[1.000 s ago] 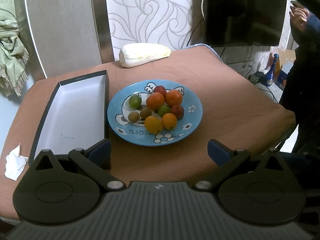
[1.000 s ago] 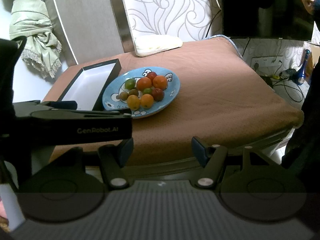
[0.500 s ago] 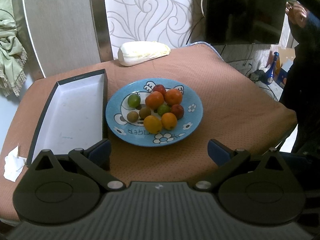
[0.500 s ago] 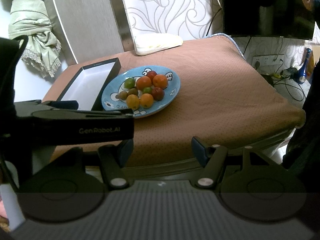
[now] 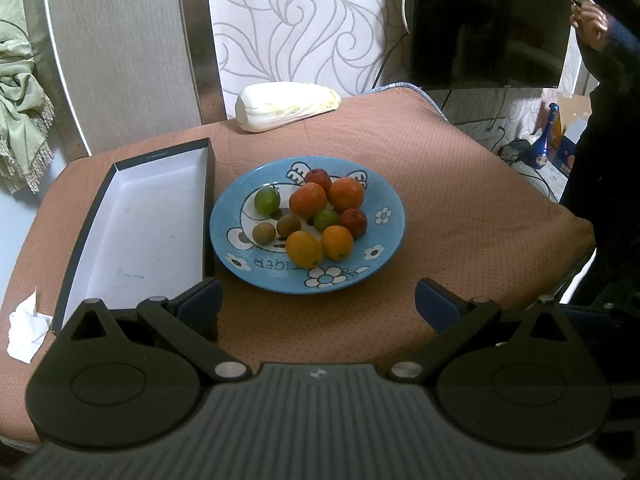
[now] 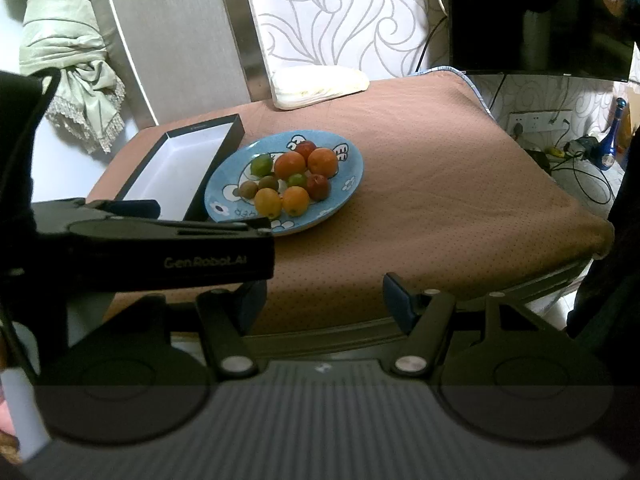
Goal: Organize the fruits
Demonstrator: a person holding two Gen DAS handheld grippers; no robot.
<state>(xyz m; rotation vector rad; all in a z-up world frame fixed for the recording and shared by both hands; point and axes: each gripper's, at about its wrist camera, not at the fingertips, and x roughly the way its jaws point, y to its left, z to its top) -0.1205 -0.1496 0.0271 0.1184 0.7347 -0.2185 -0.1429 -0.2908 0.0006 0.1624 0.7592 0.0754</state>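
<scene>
The round blue cartoon-printed plate (image 5: pixel 240 258) sits near the middle of the brown dotted-cloth worktop (image 5: pixel 460 208), straight ahead of the left claw (image 5: pixel 316 304) and touching or just beside the long right wall of the empty black-sided, white-floored rectangular box (image 5: pixel 140 224), whose long axis runs from the near left corner toward the far edge. The left claw is spread wide, gripping nothing, and is the nearer. The right claw (image 6: pixel 324 294), also spread and empty, hangs at the near edge with the plate ahead and to its left. The plate holds 9 small fruits (image 5: pixel 308 216) in a loose cluster: 2 orange-red, 2 yellow-orange, 2 green, 2 dark red, 2 brown.
</scene>
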